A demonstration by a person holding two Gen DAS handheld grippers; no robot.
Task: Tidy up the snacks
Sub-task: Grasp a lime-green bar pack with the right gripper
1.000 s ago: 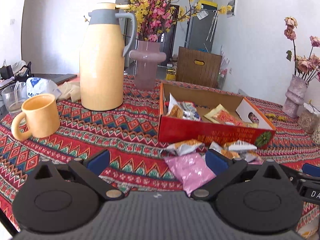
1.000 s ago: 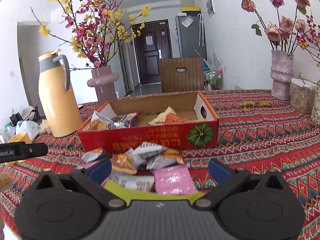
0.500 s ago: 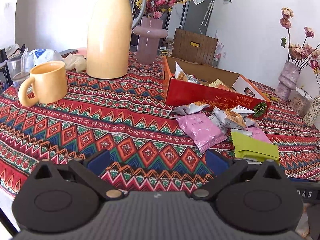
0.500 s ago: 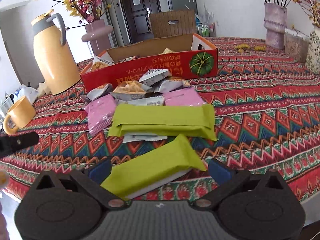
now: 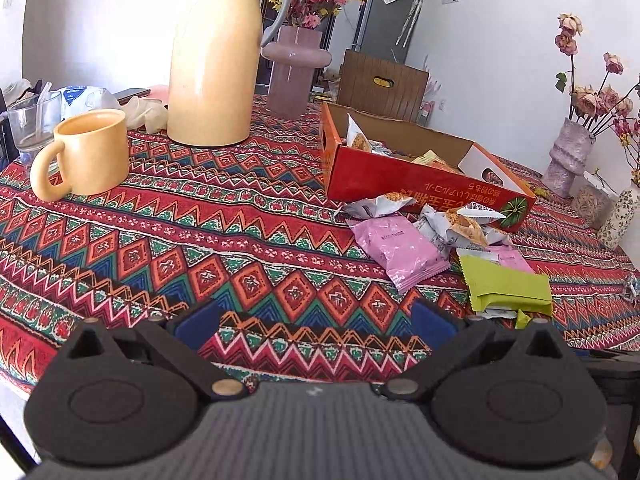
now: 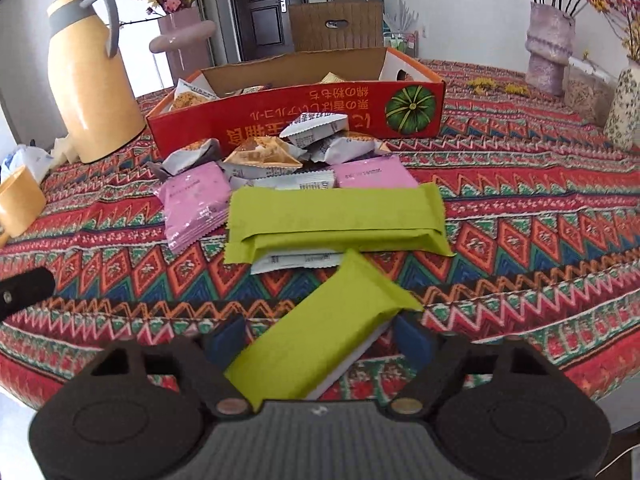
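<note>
A red cardboard box (image 6: 296, 114) (image 5: 408, 178) holds a few snack packets. A pile of loose packets lies in front of it: pink packets (image 6: 192, 204) (image 5: 400, 248), grey and orange packets (image 6: 260, 152), and a long green packet (image 6: 336, 220) (image 5: 504, 286). My right gripper (image 6: 320, 340) stands over a second green packet (image 6: 324, 340) that lies between its open fingers near the table's front edge. My left gripper (image 5: 316, 324) is open and empty, low over the cloth, left of the pile.
A tall yellow thermos jug (image 5: 216, 56) and an orange mug (image 5: 86, 152) stand at the left, with a glass (image 5: 34, 120) behind. A pink vase (image 5: 294, 72) stands behind the jug. Flower vases (image 6: 548, 52) and a jar stand at the right.
Both grippers have pulled back from the box toward the table's front edge. The second green packet now lies between the right gripper's fingers, which have narrowed somewhat.
</note>
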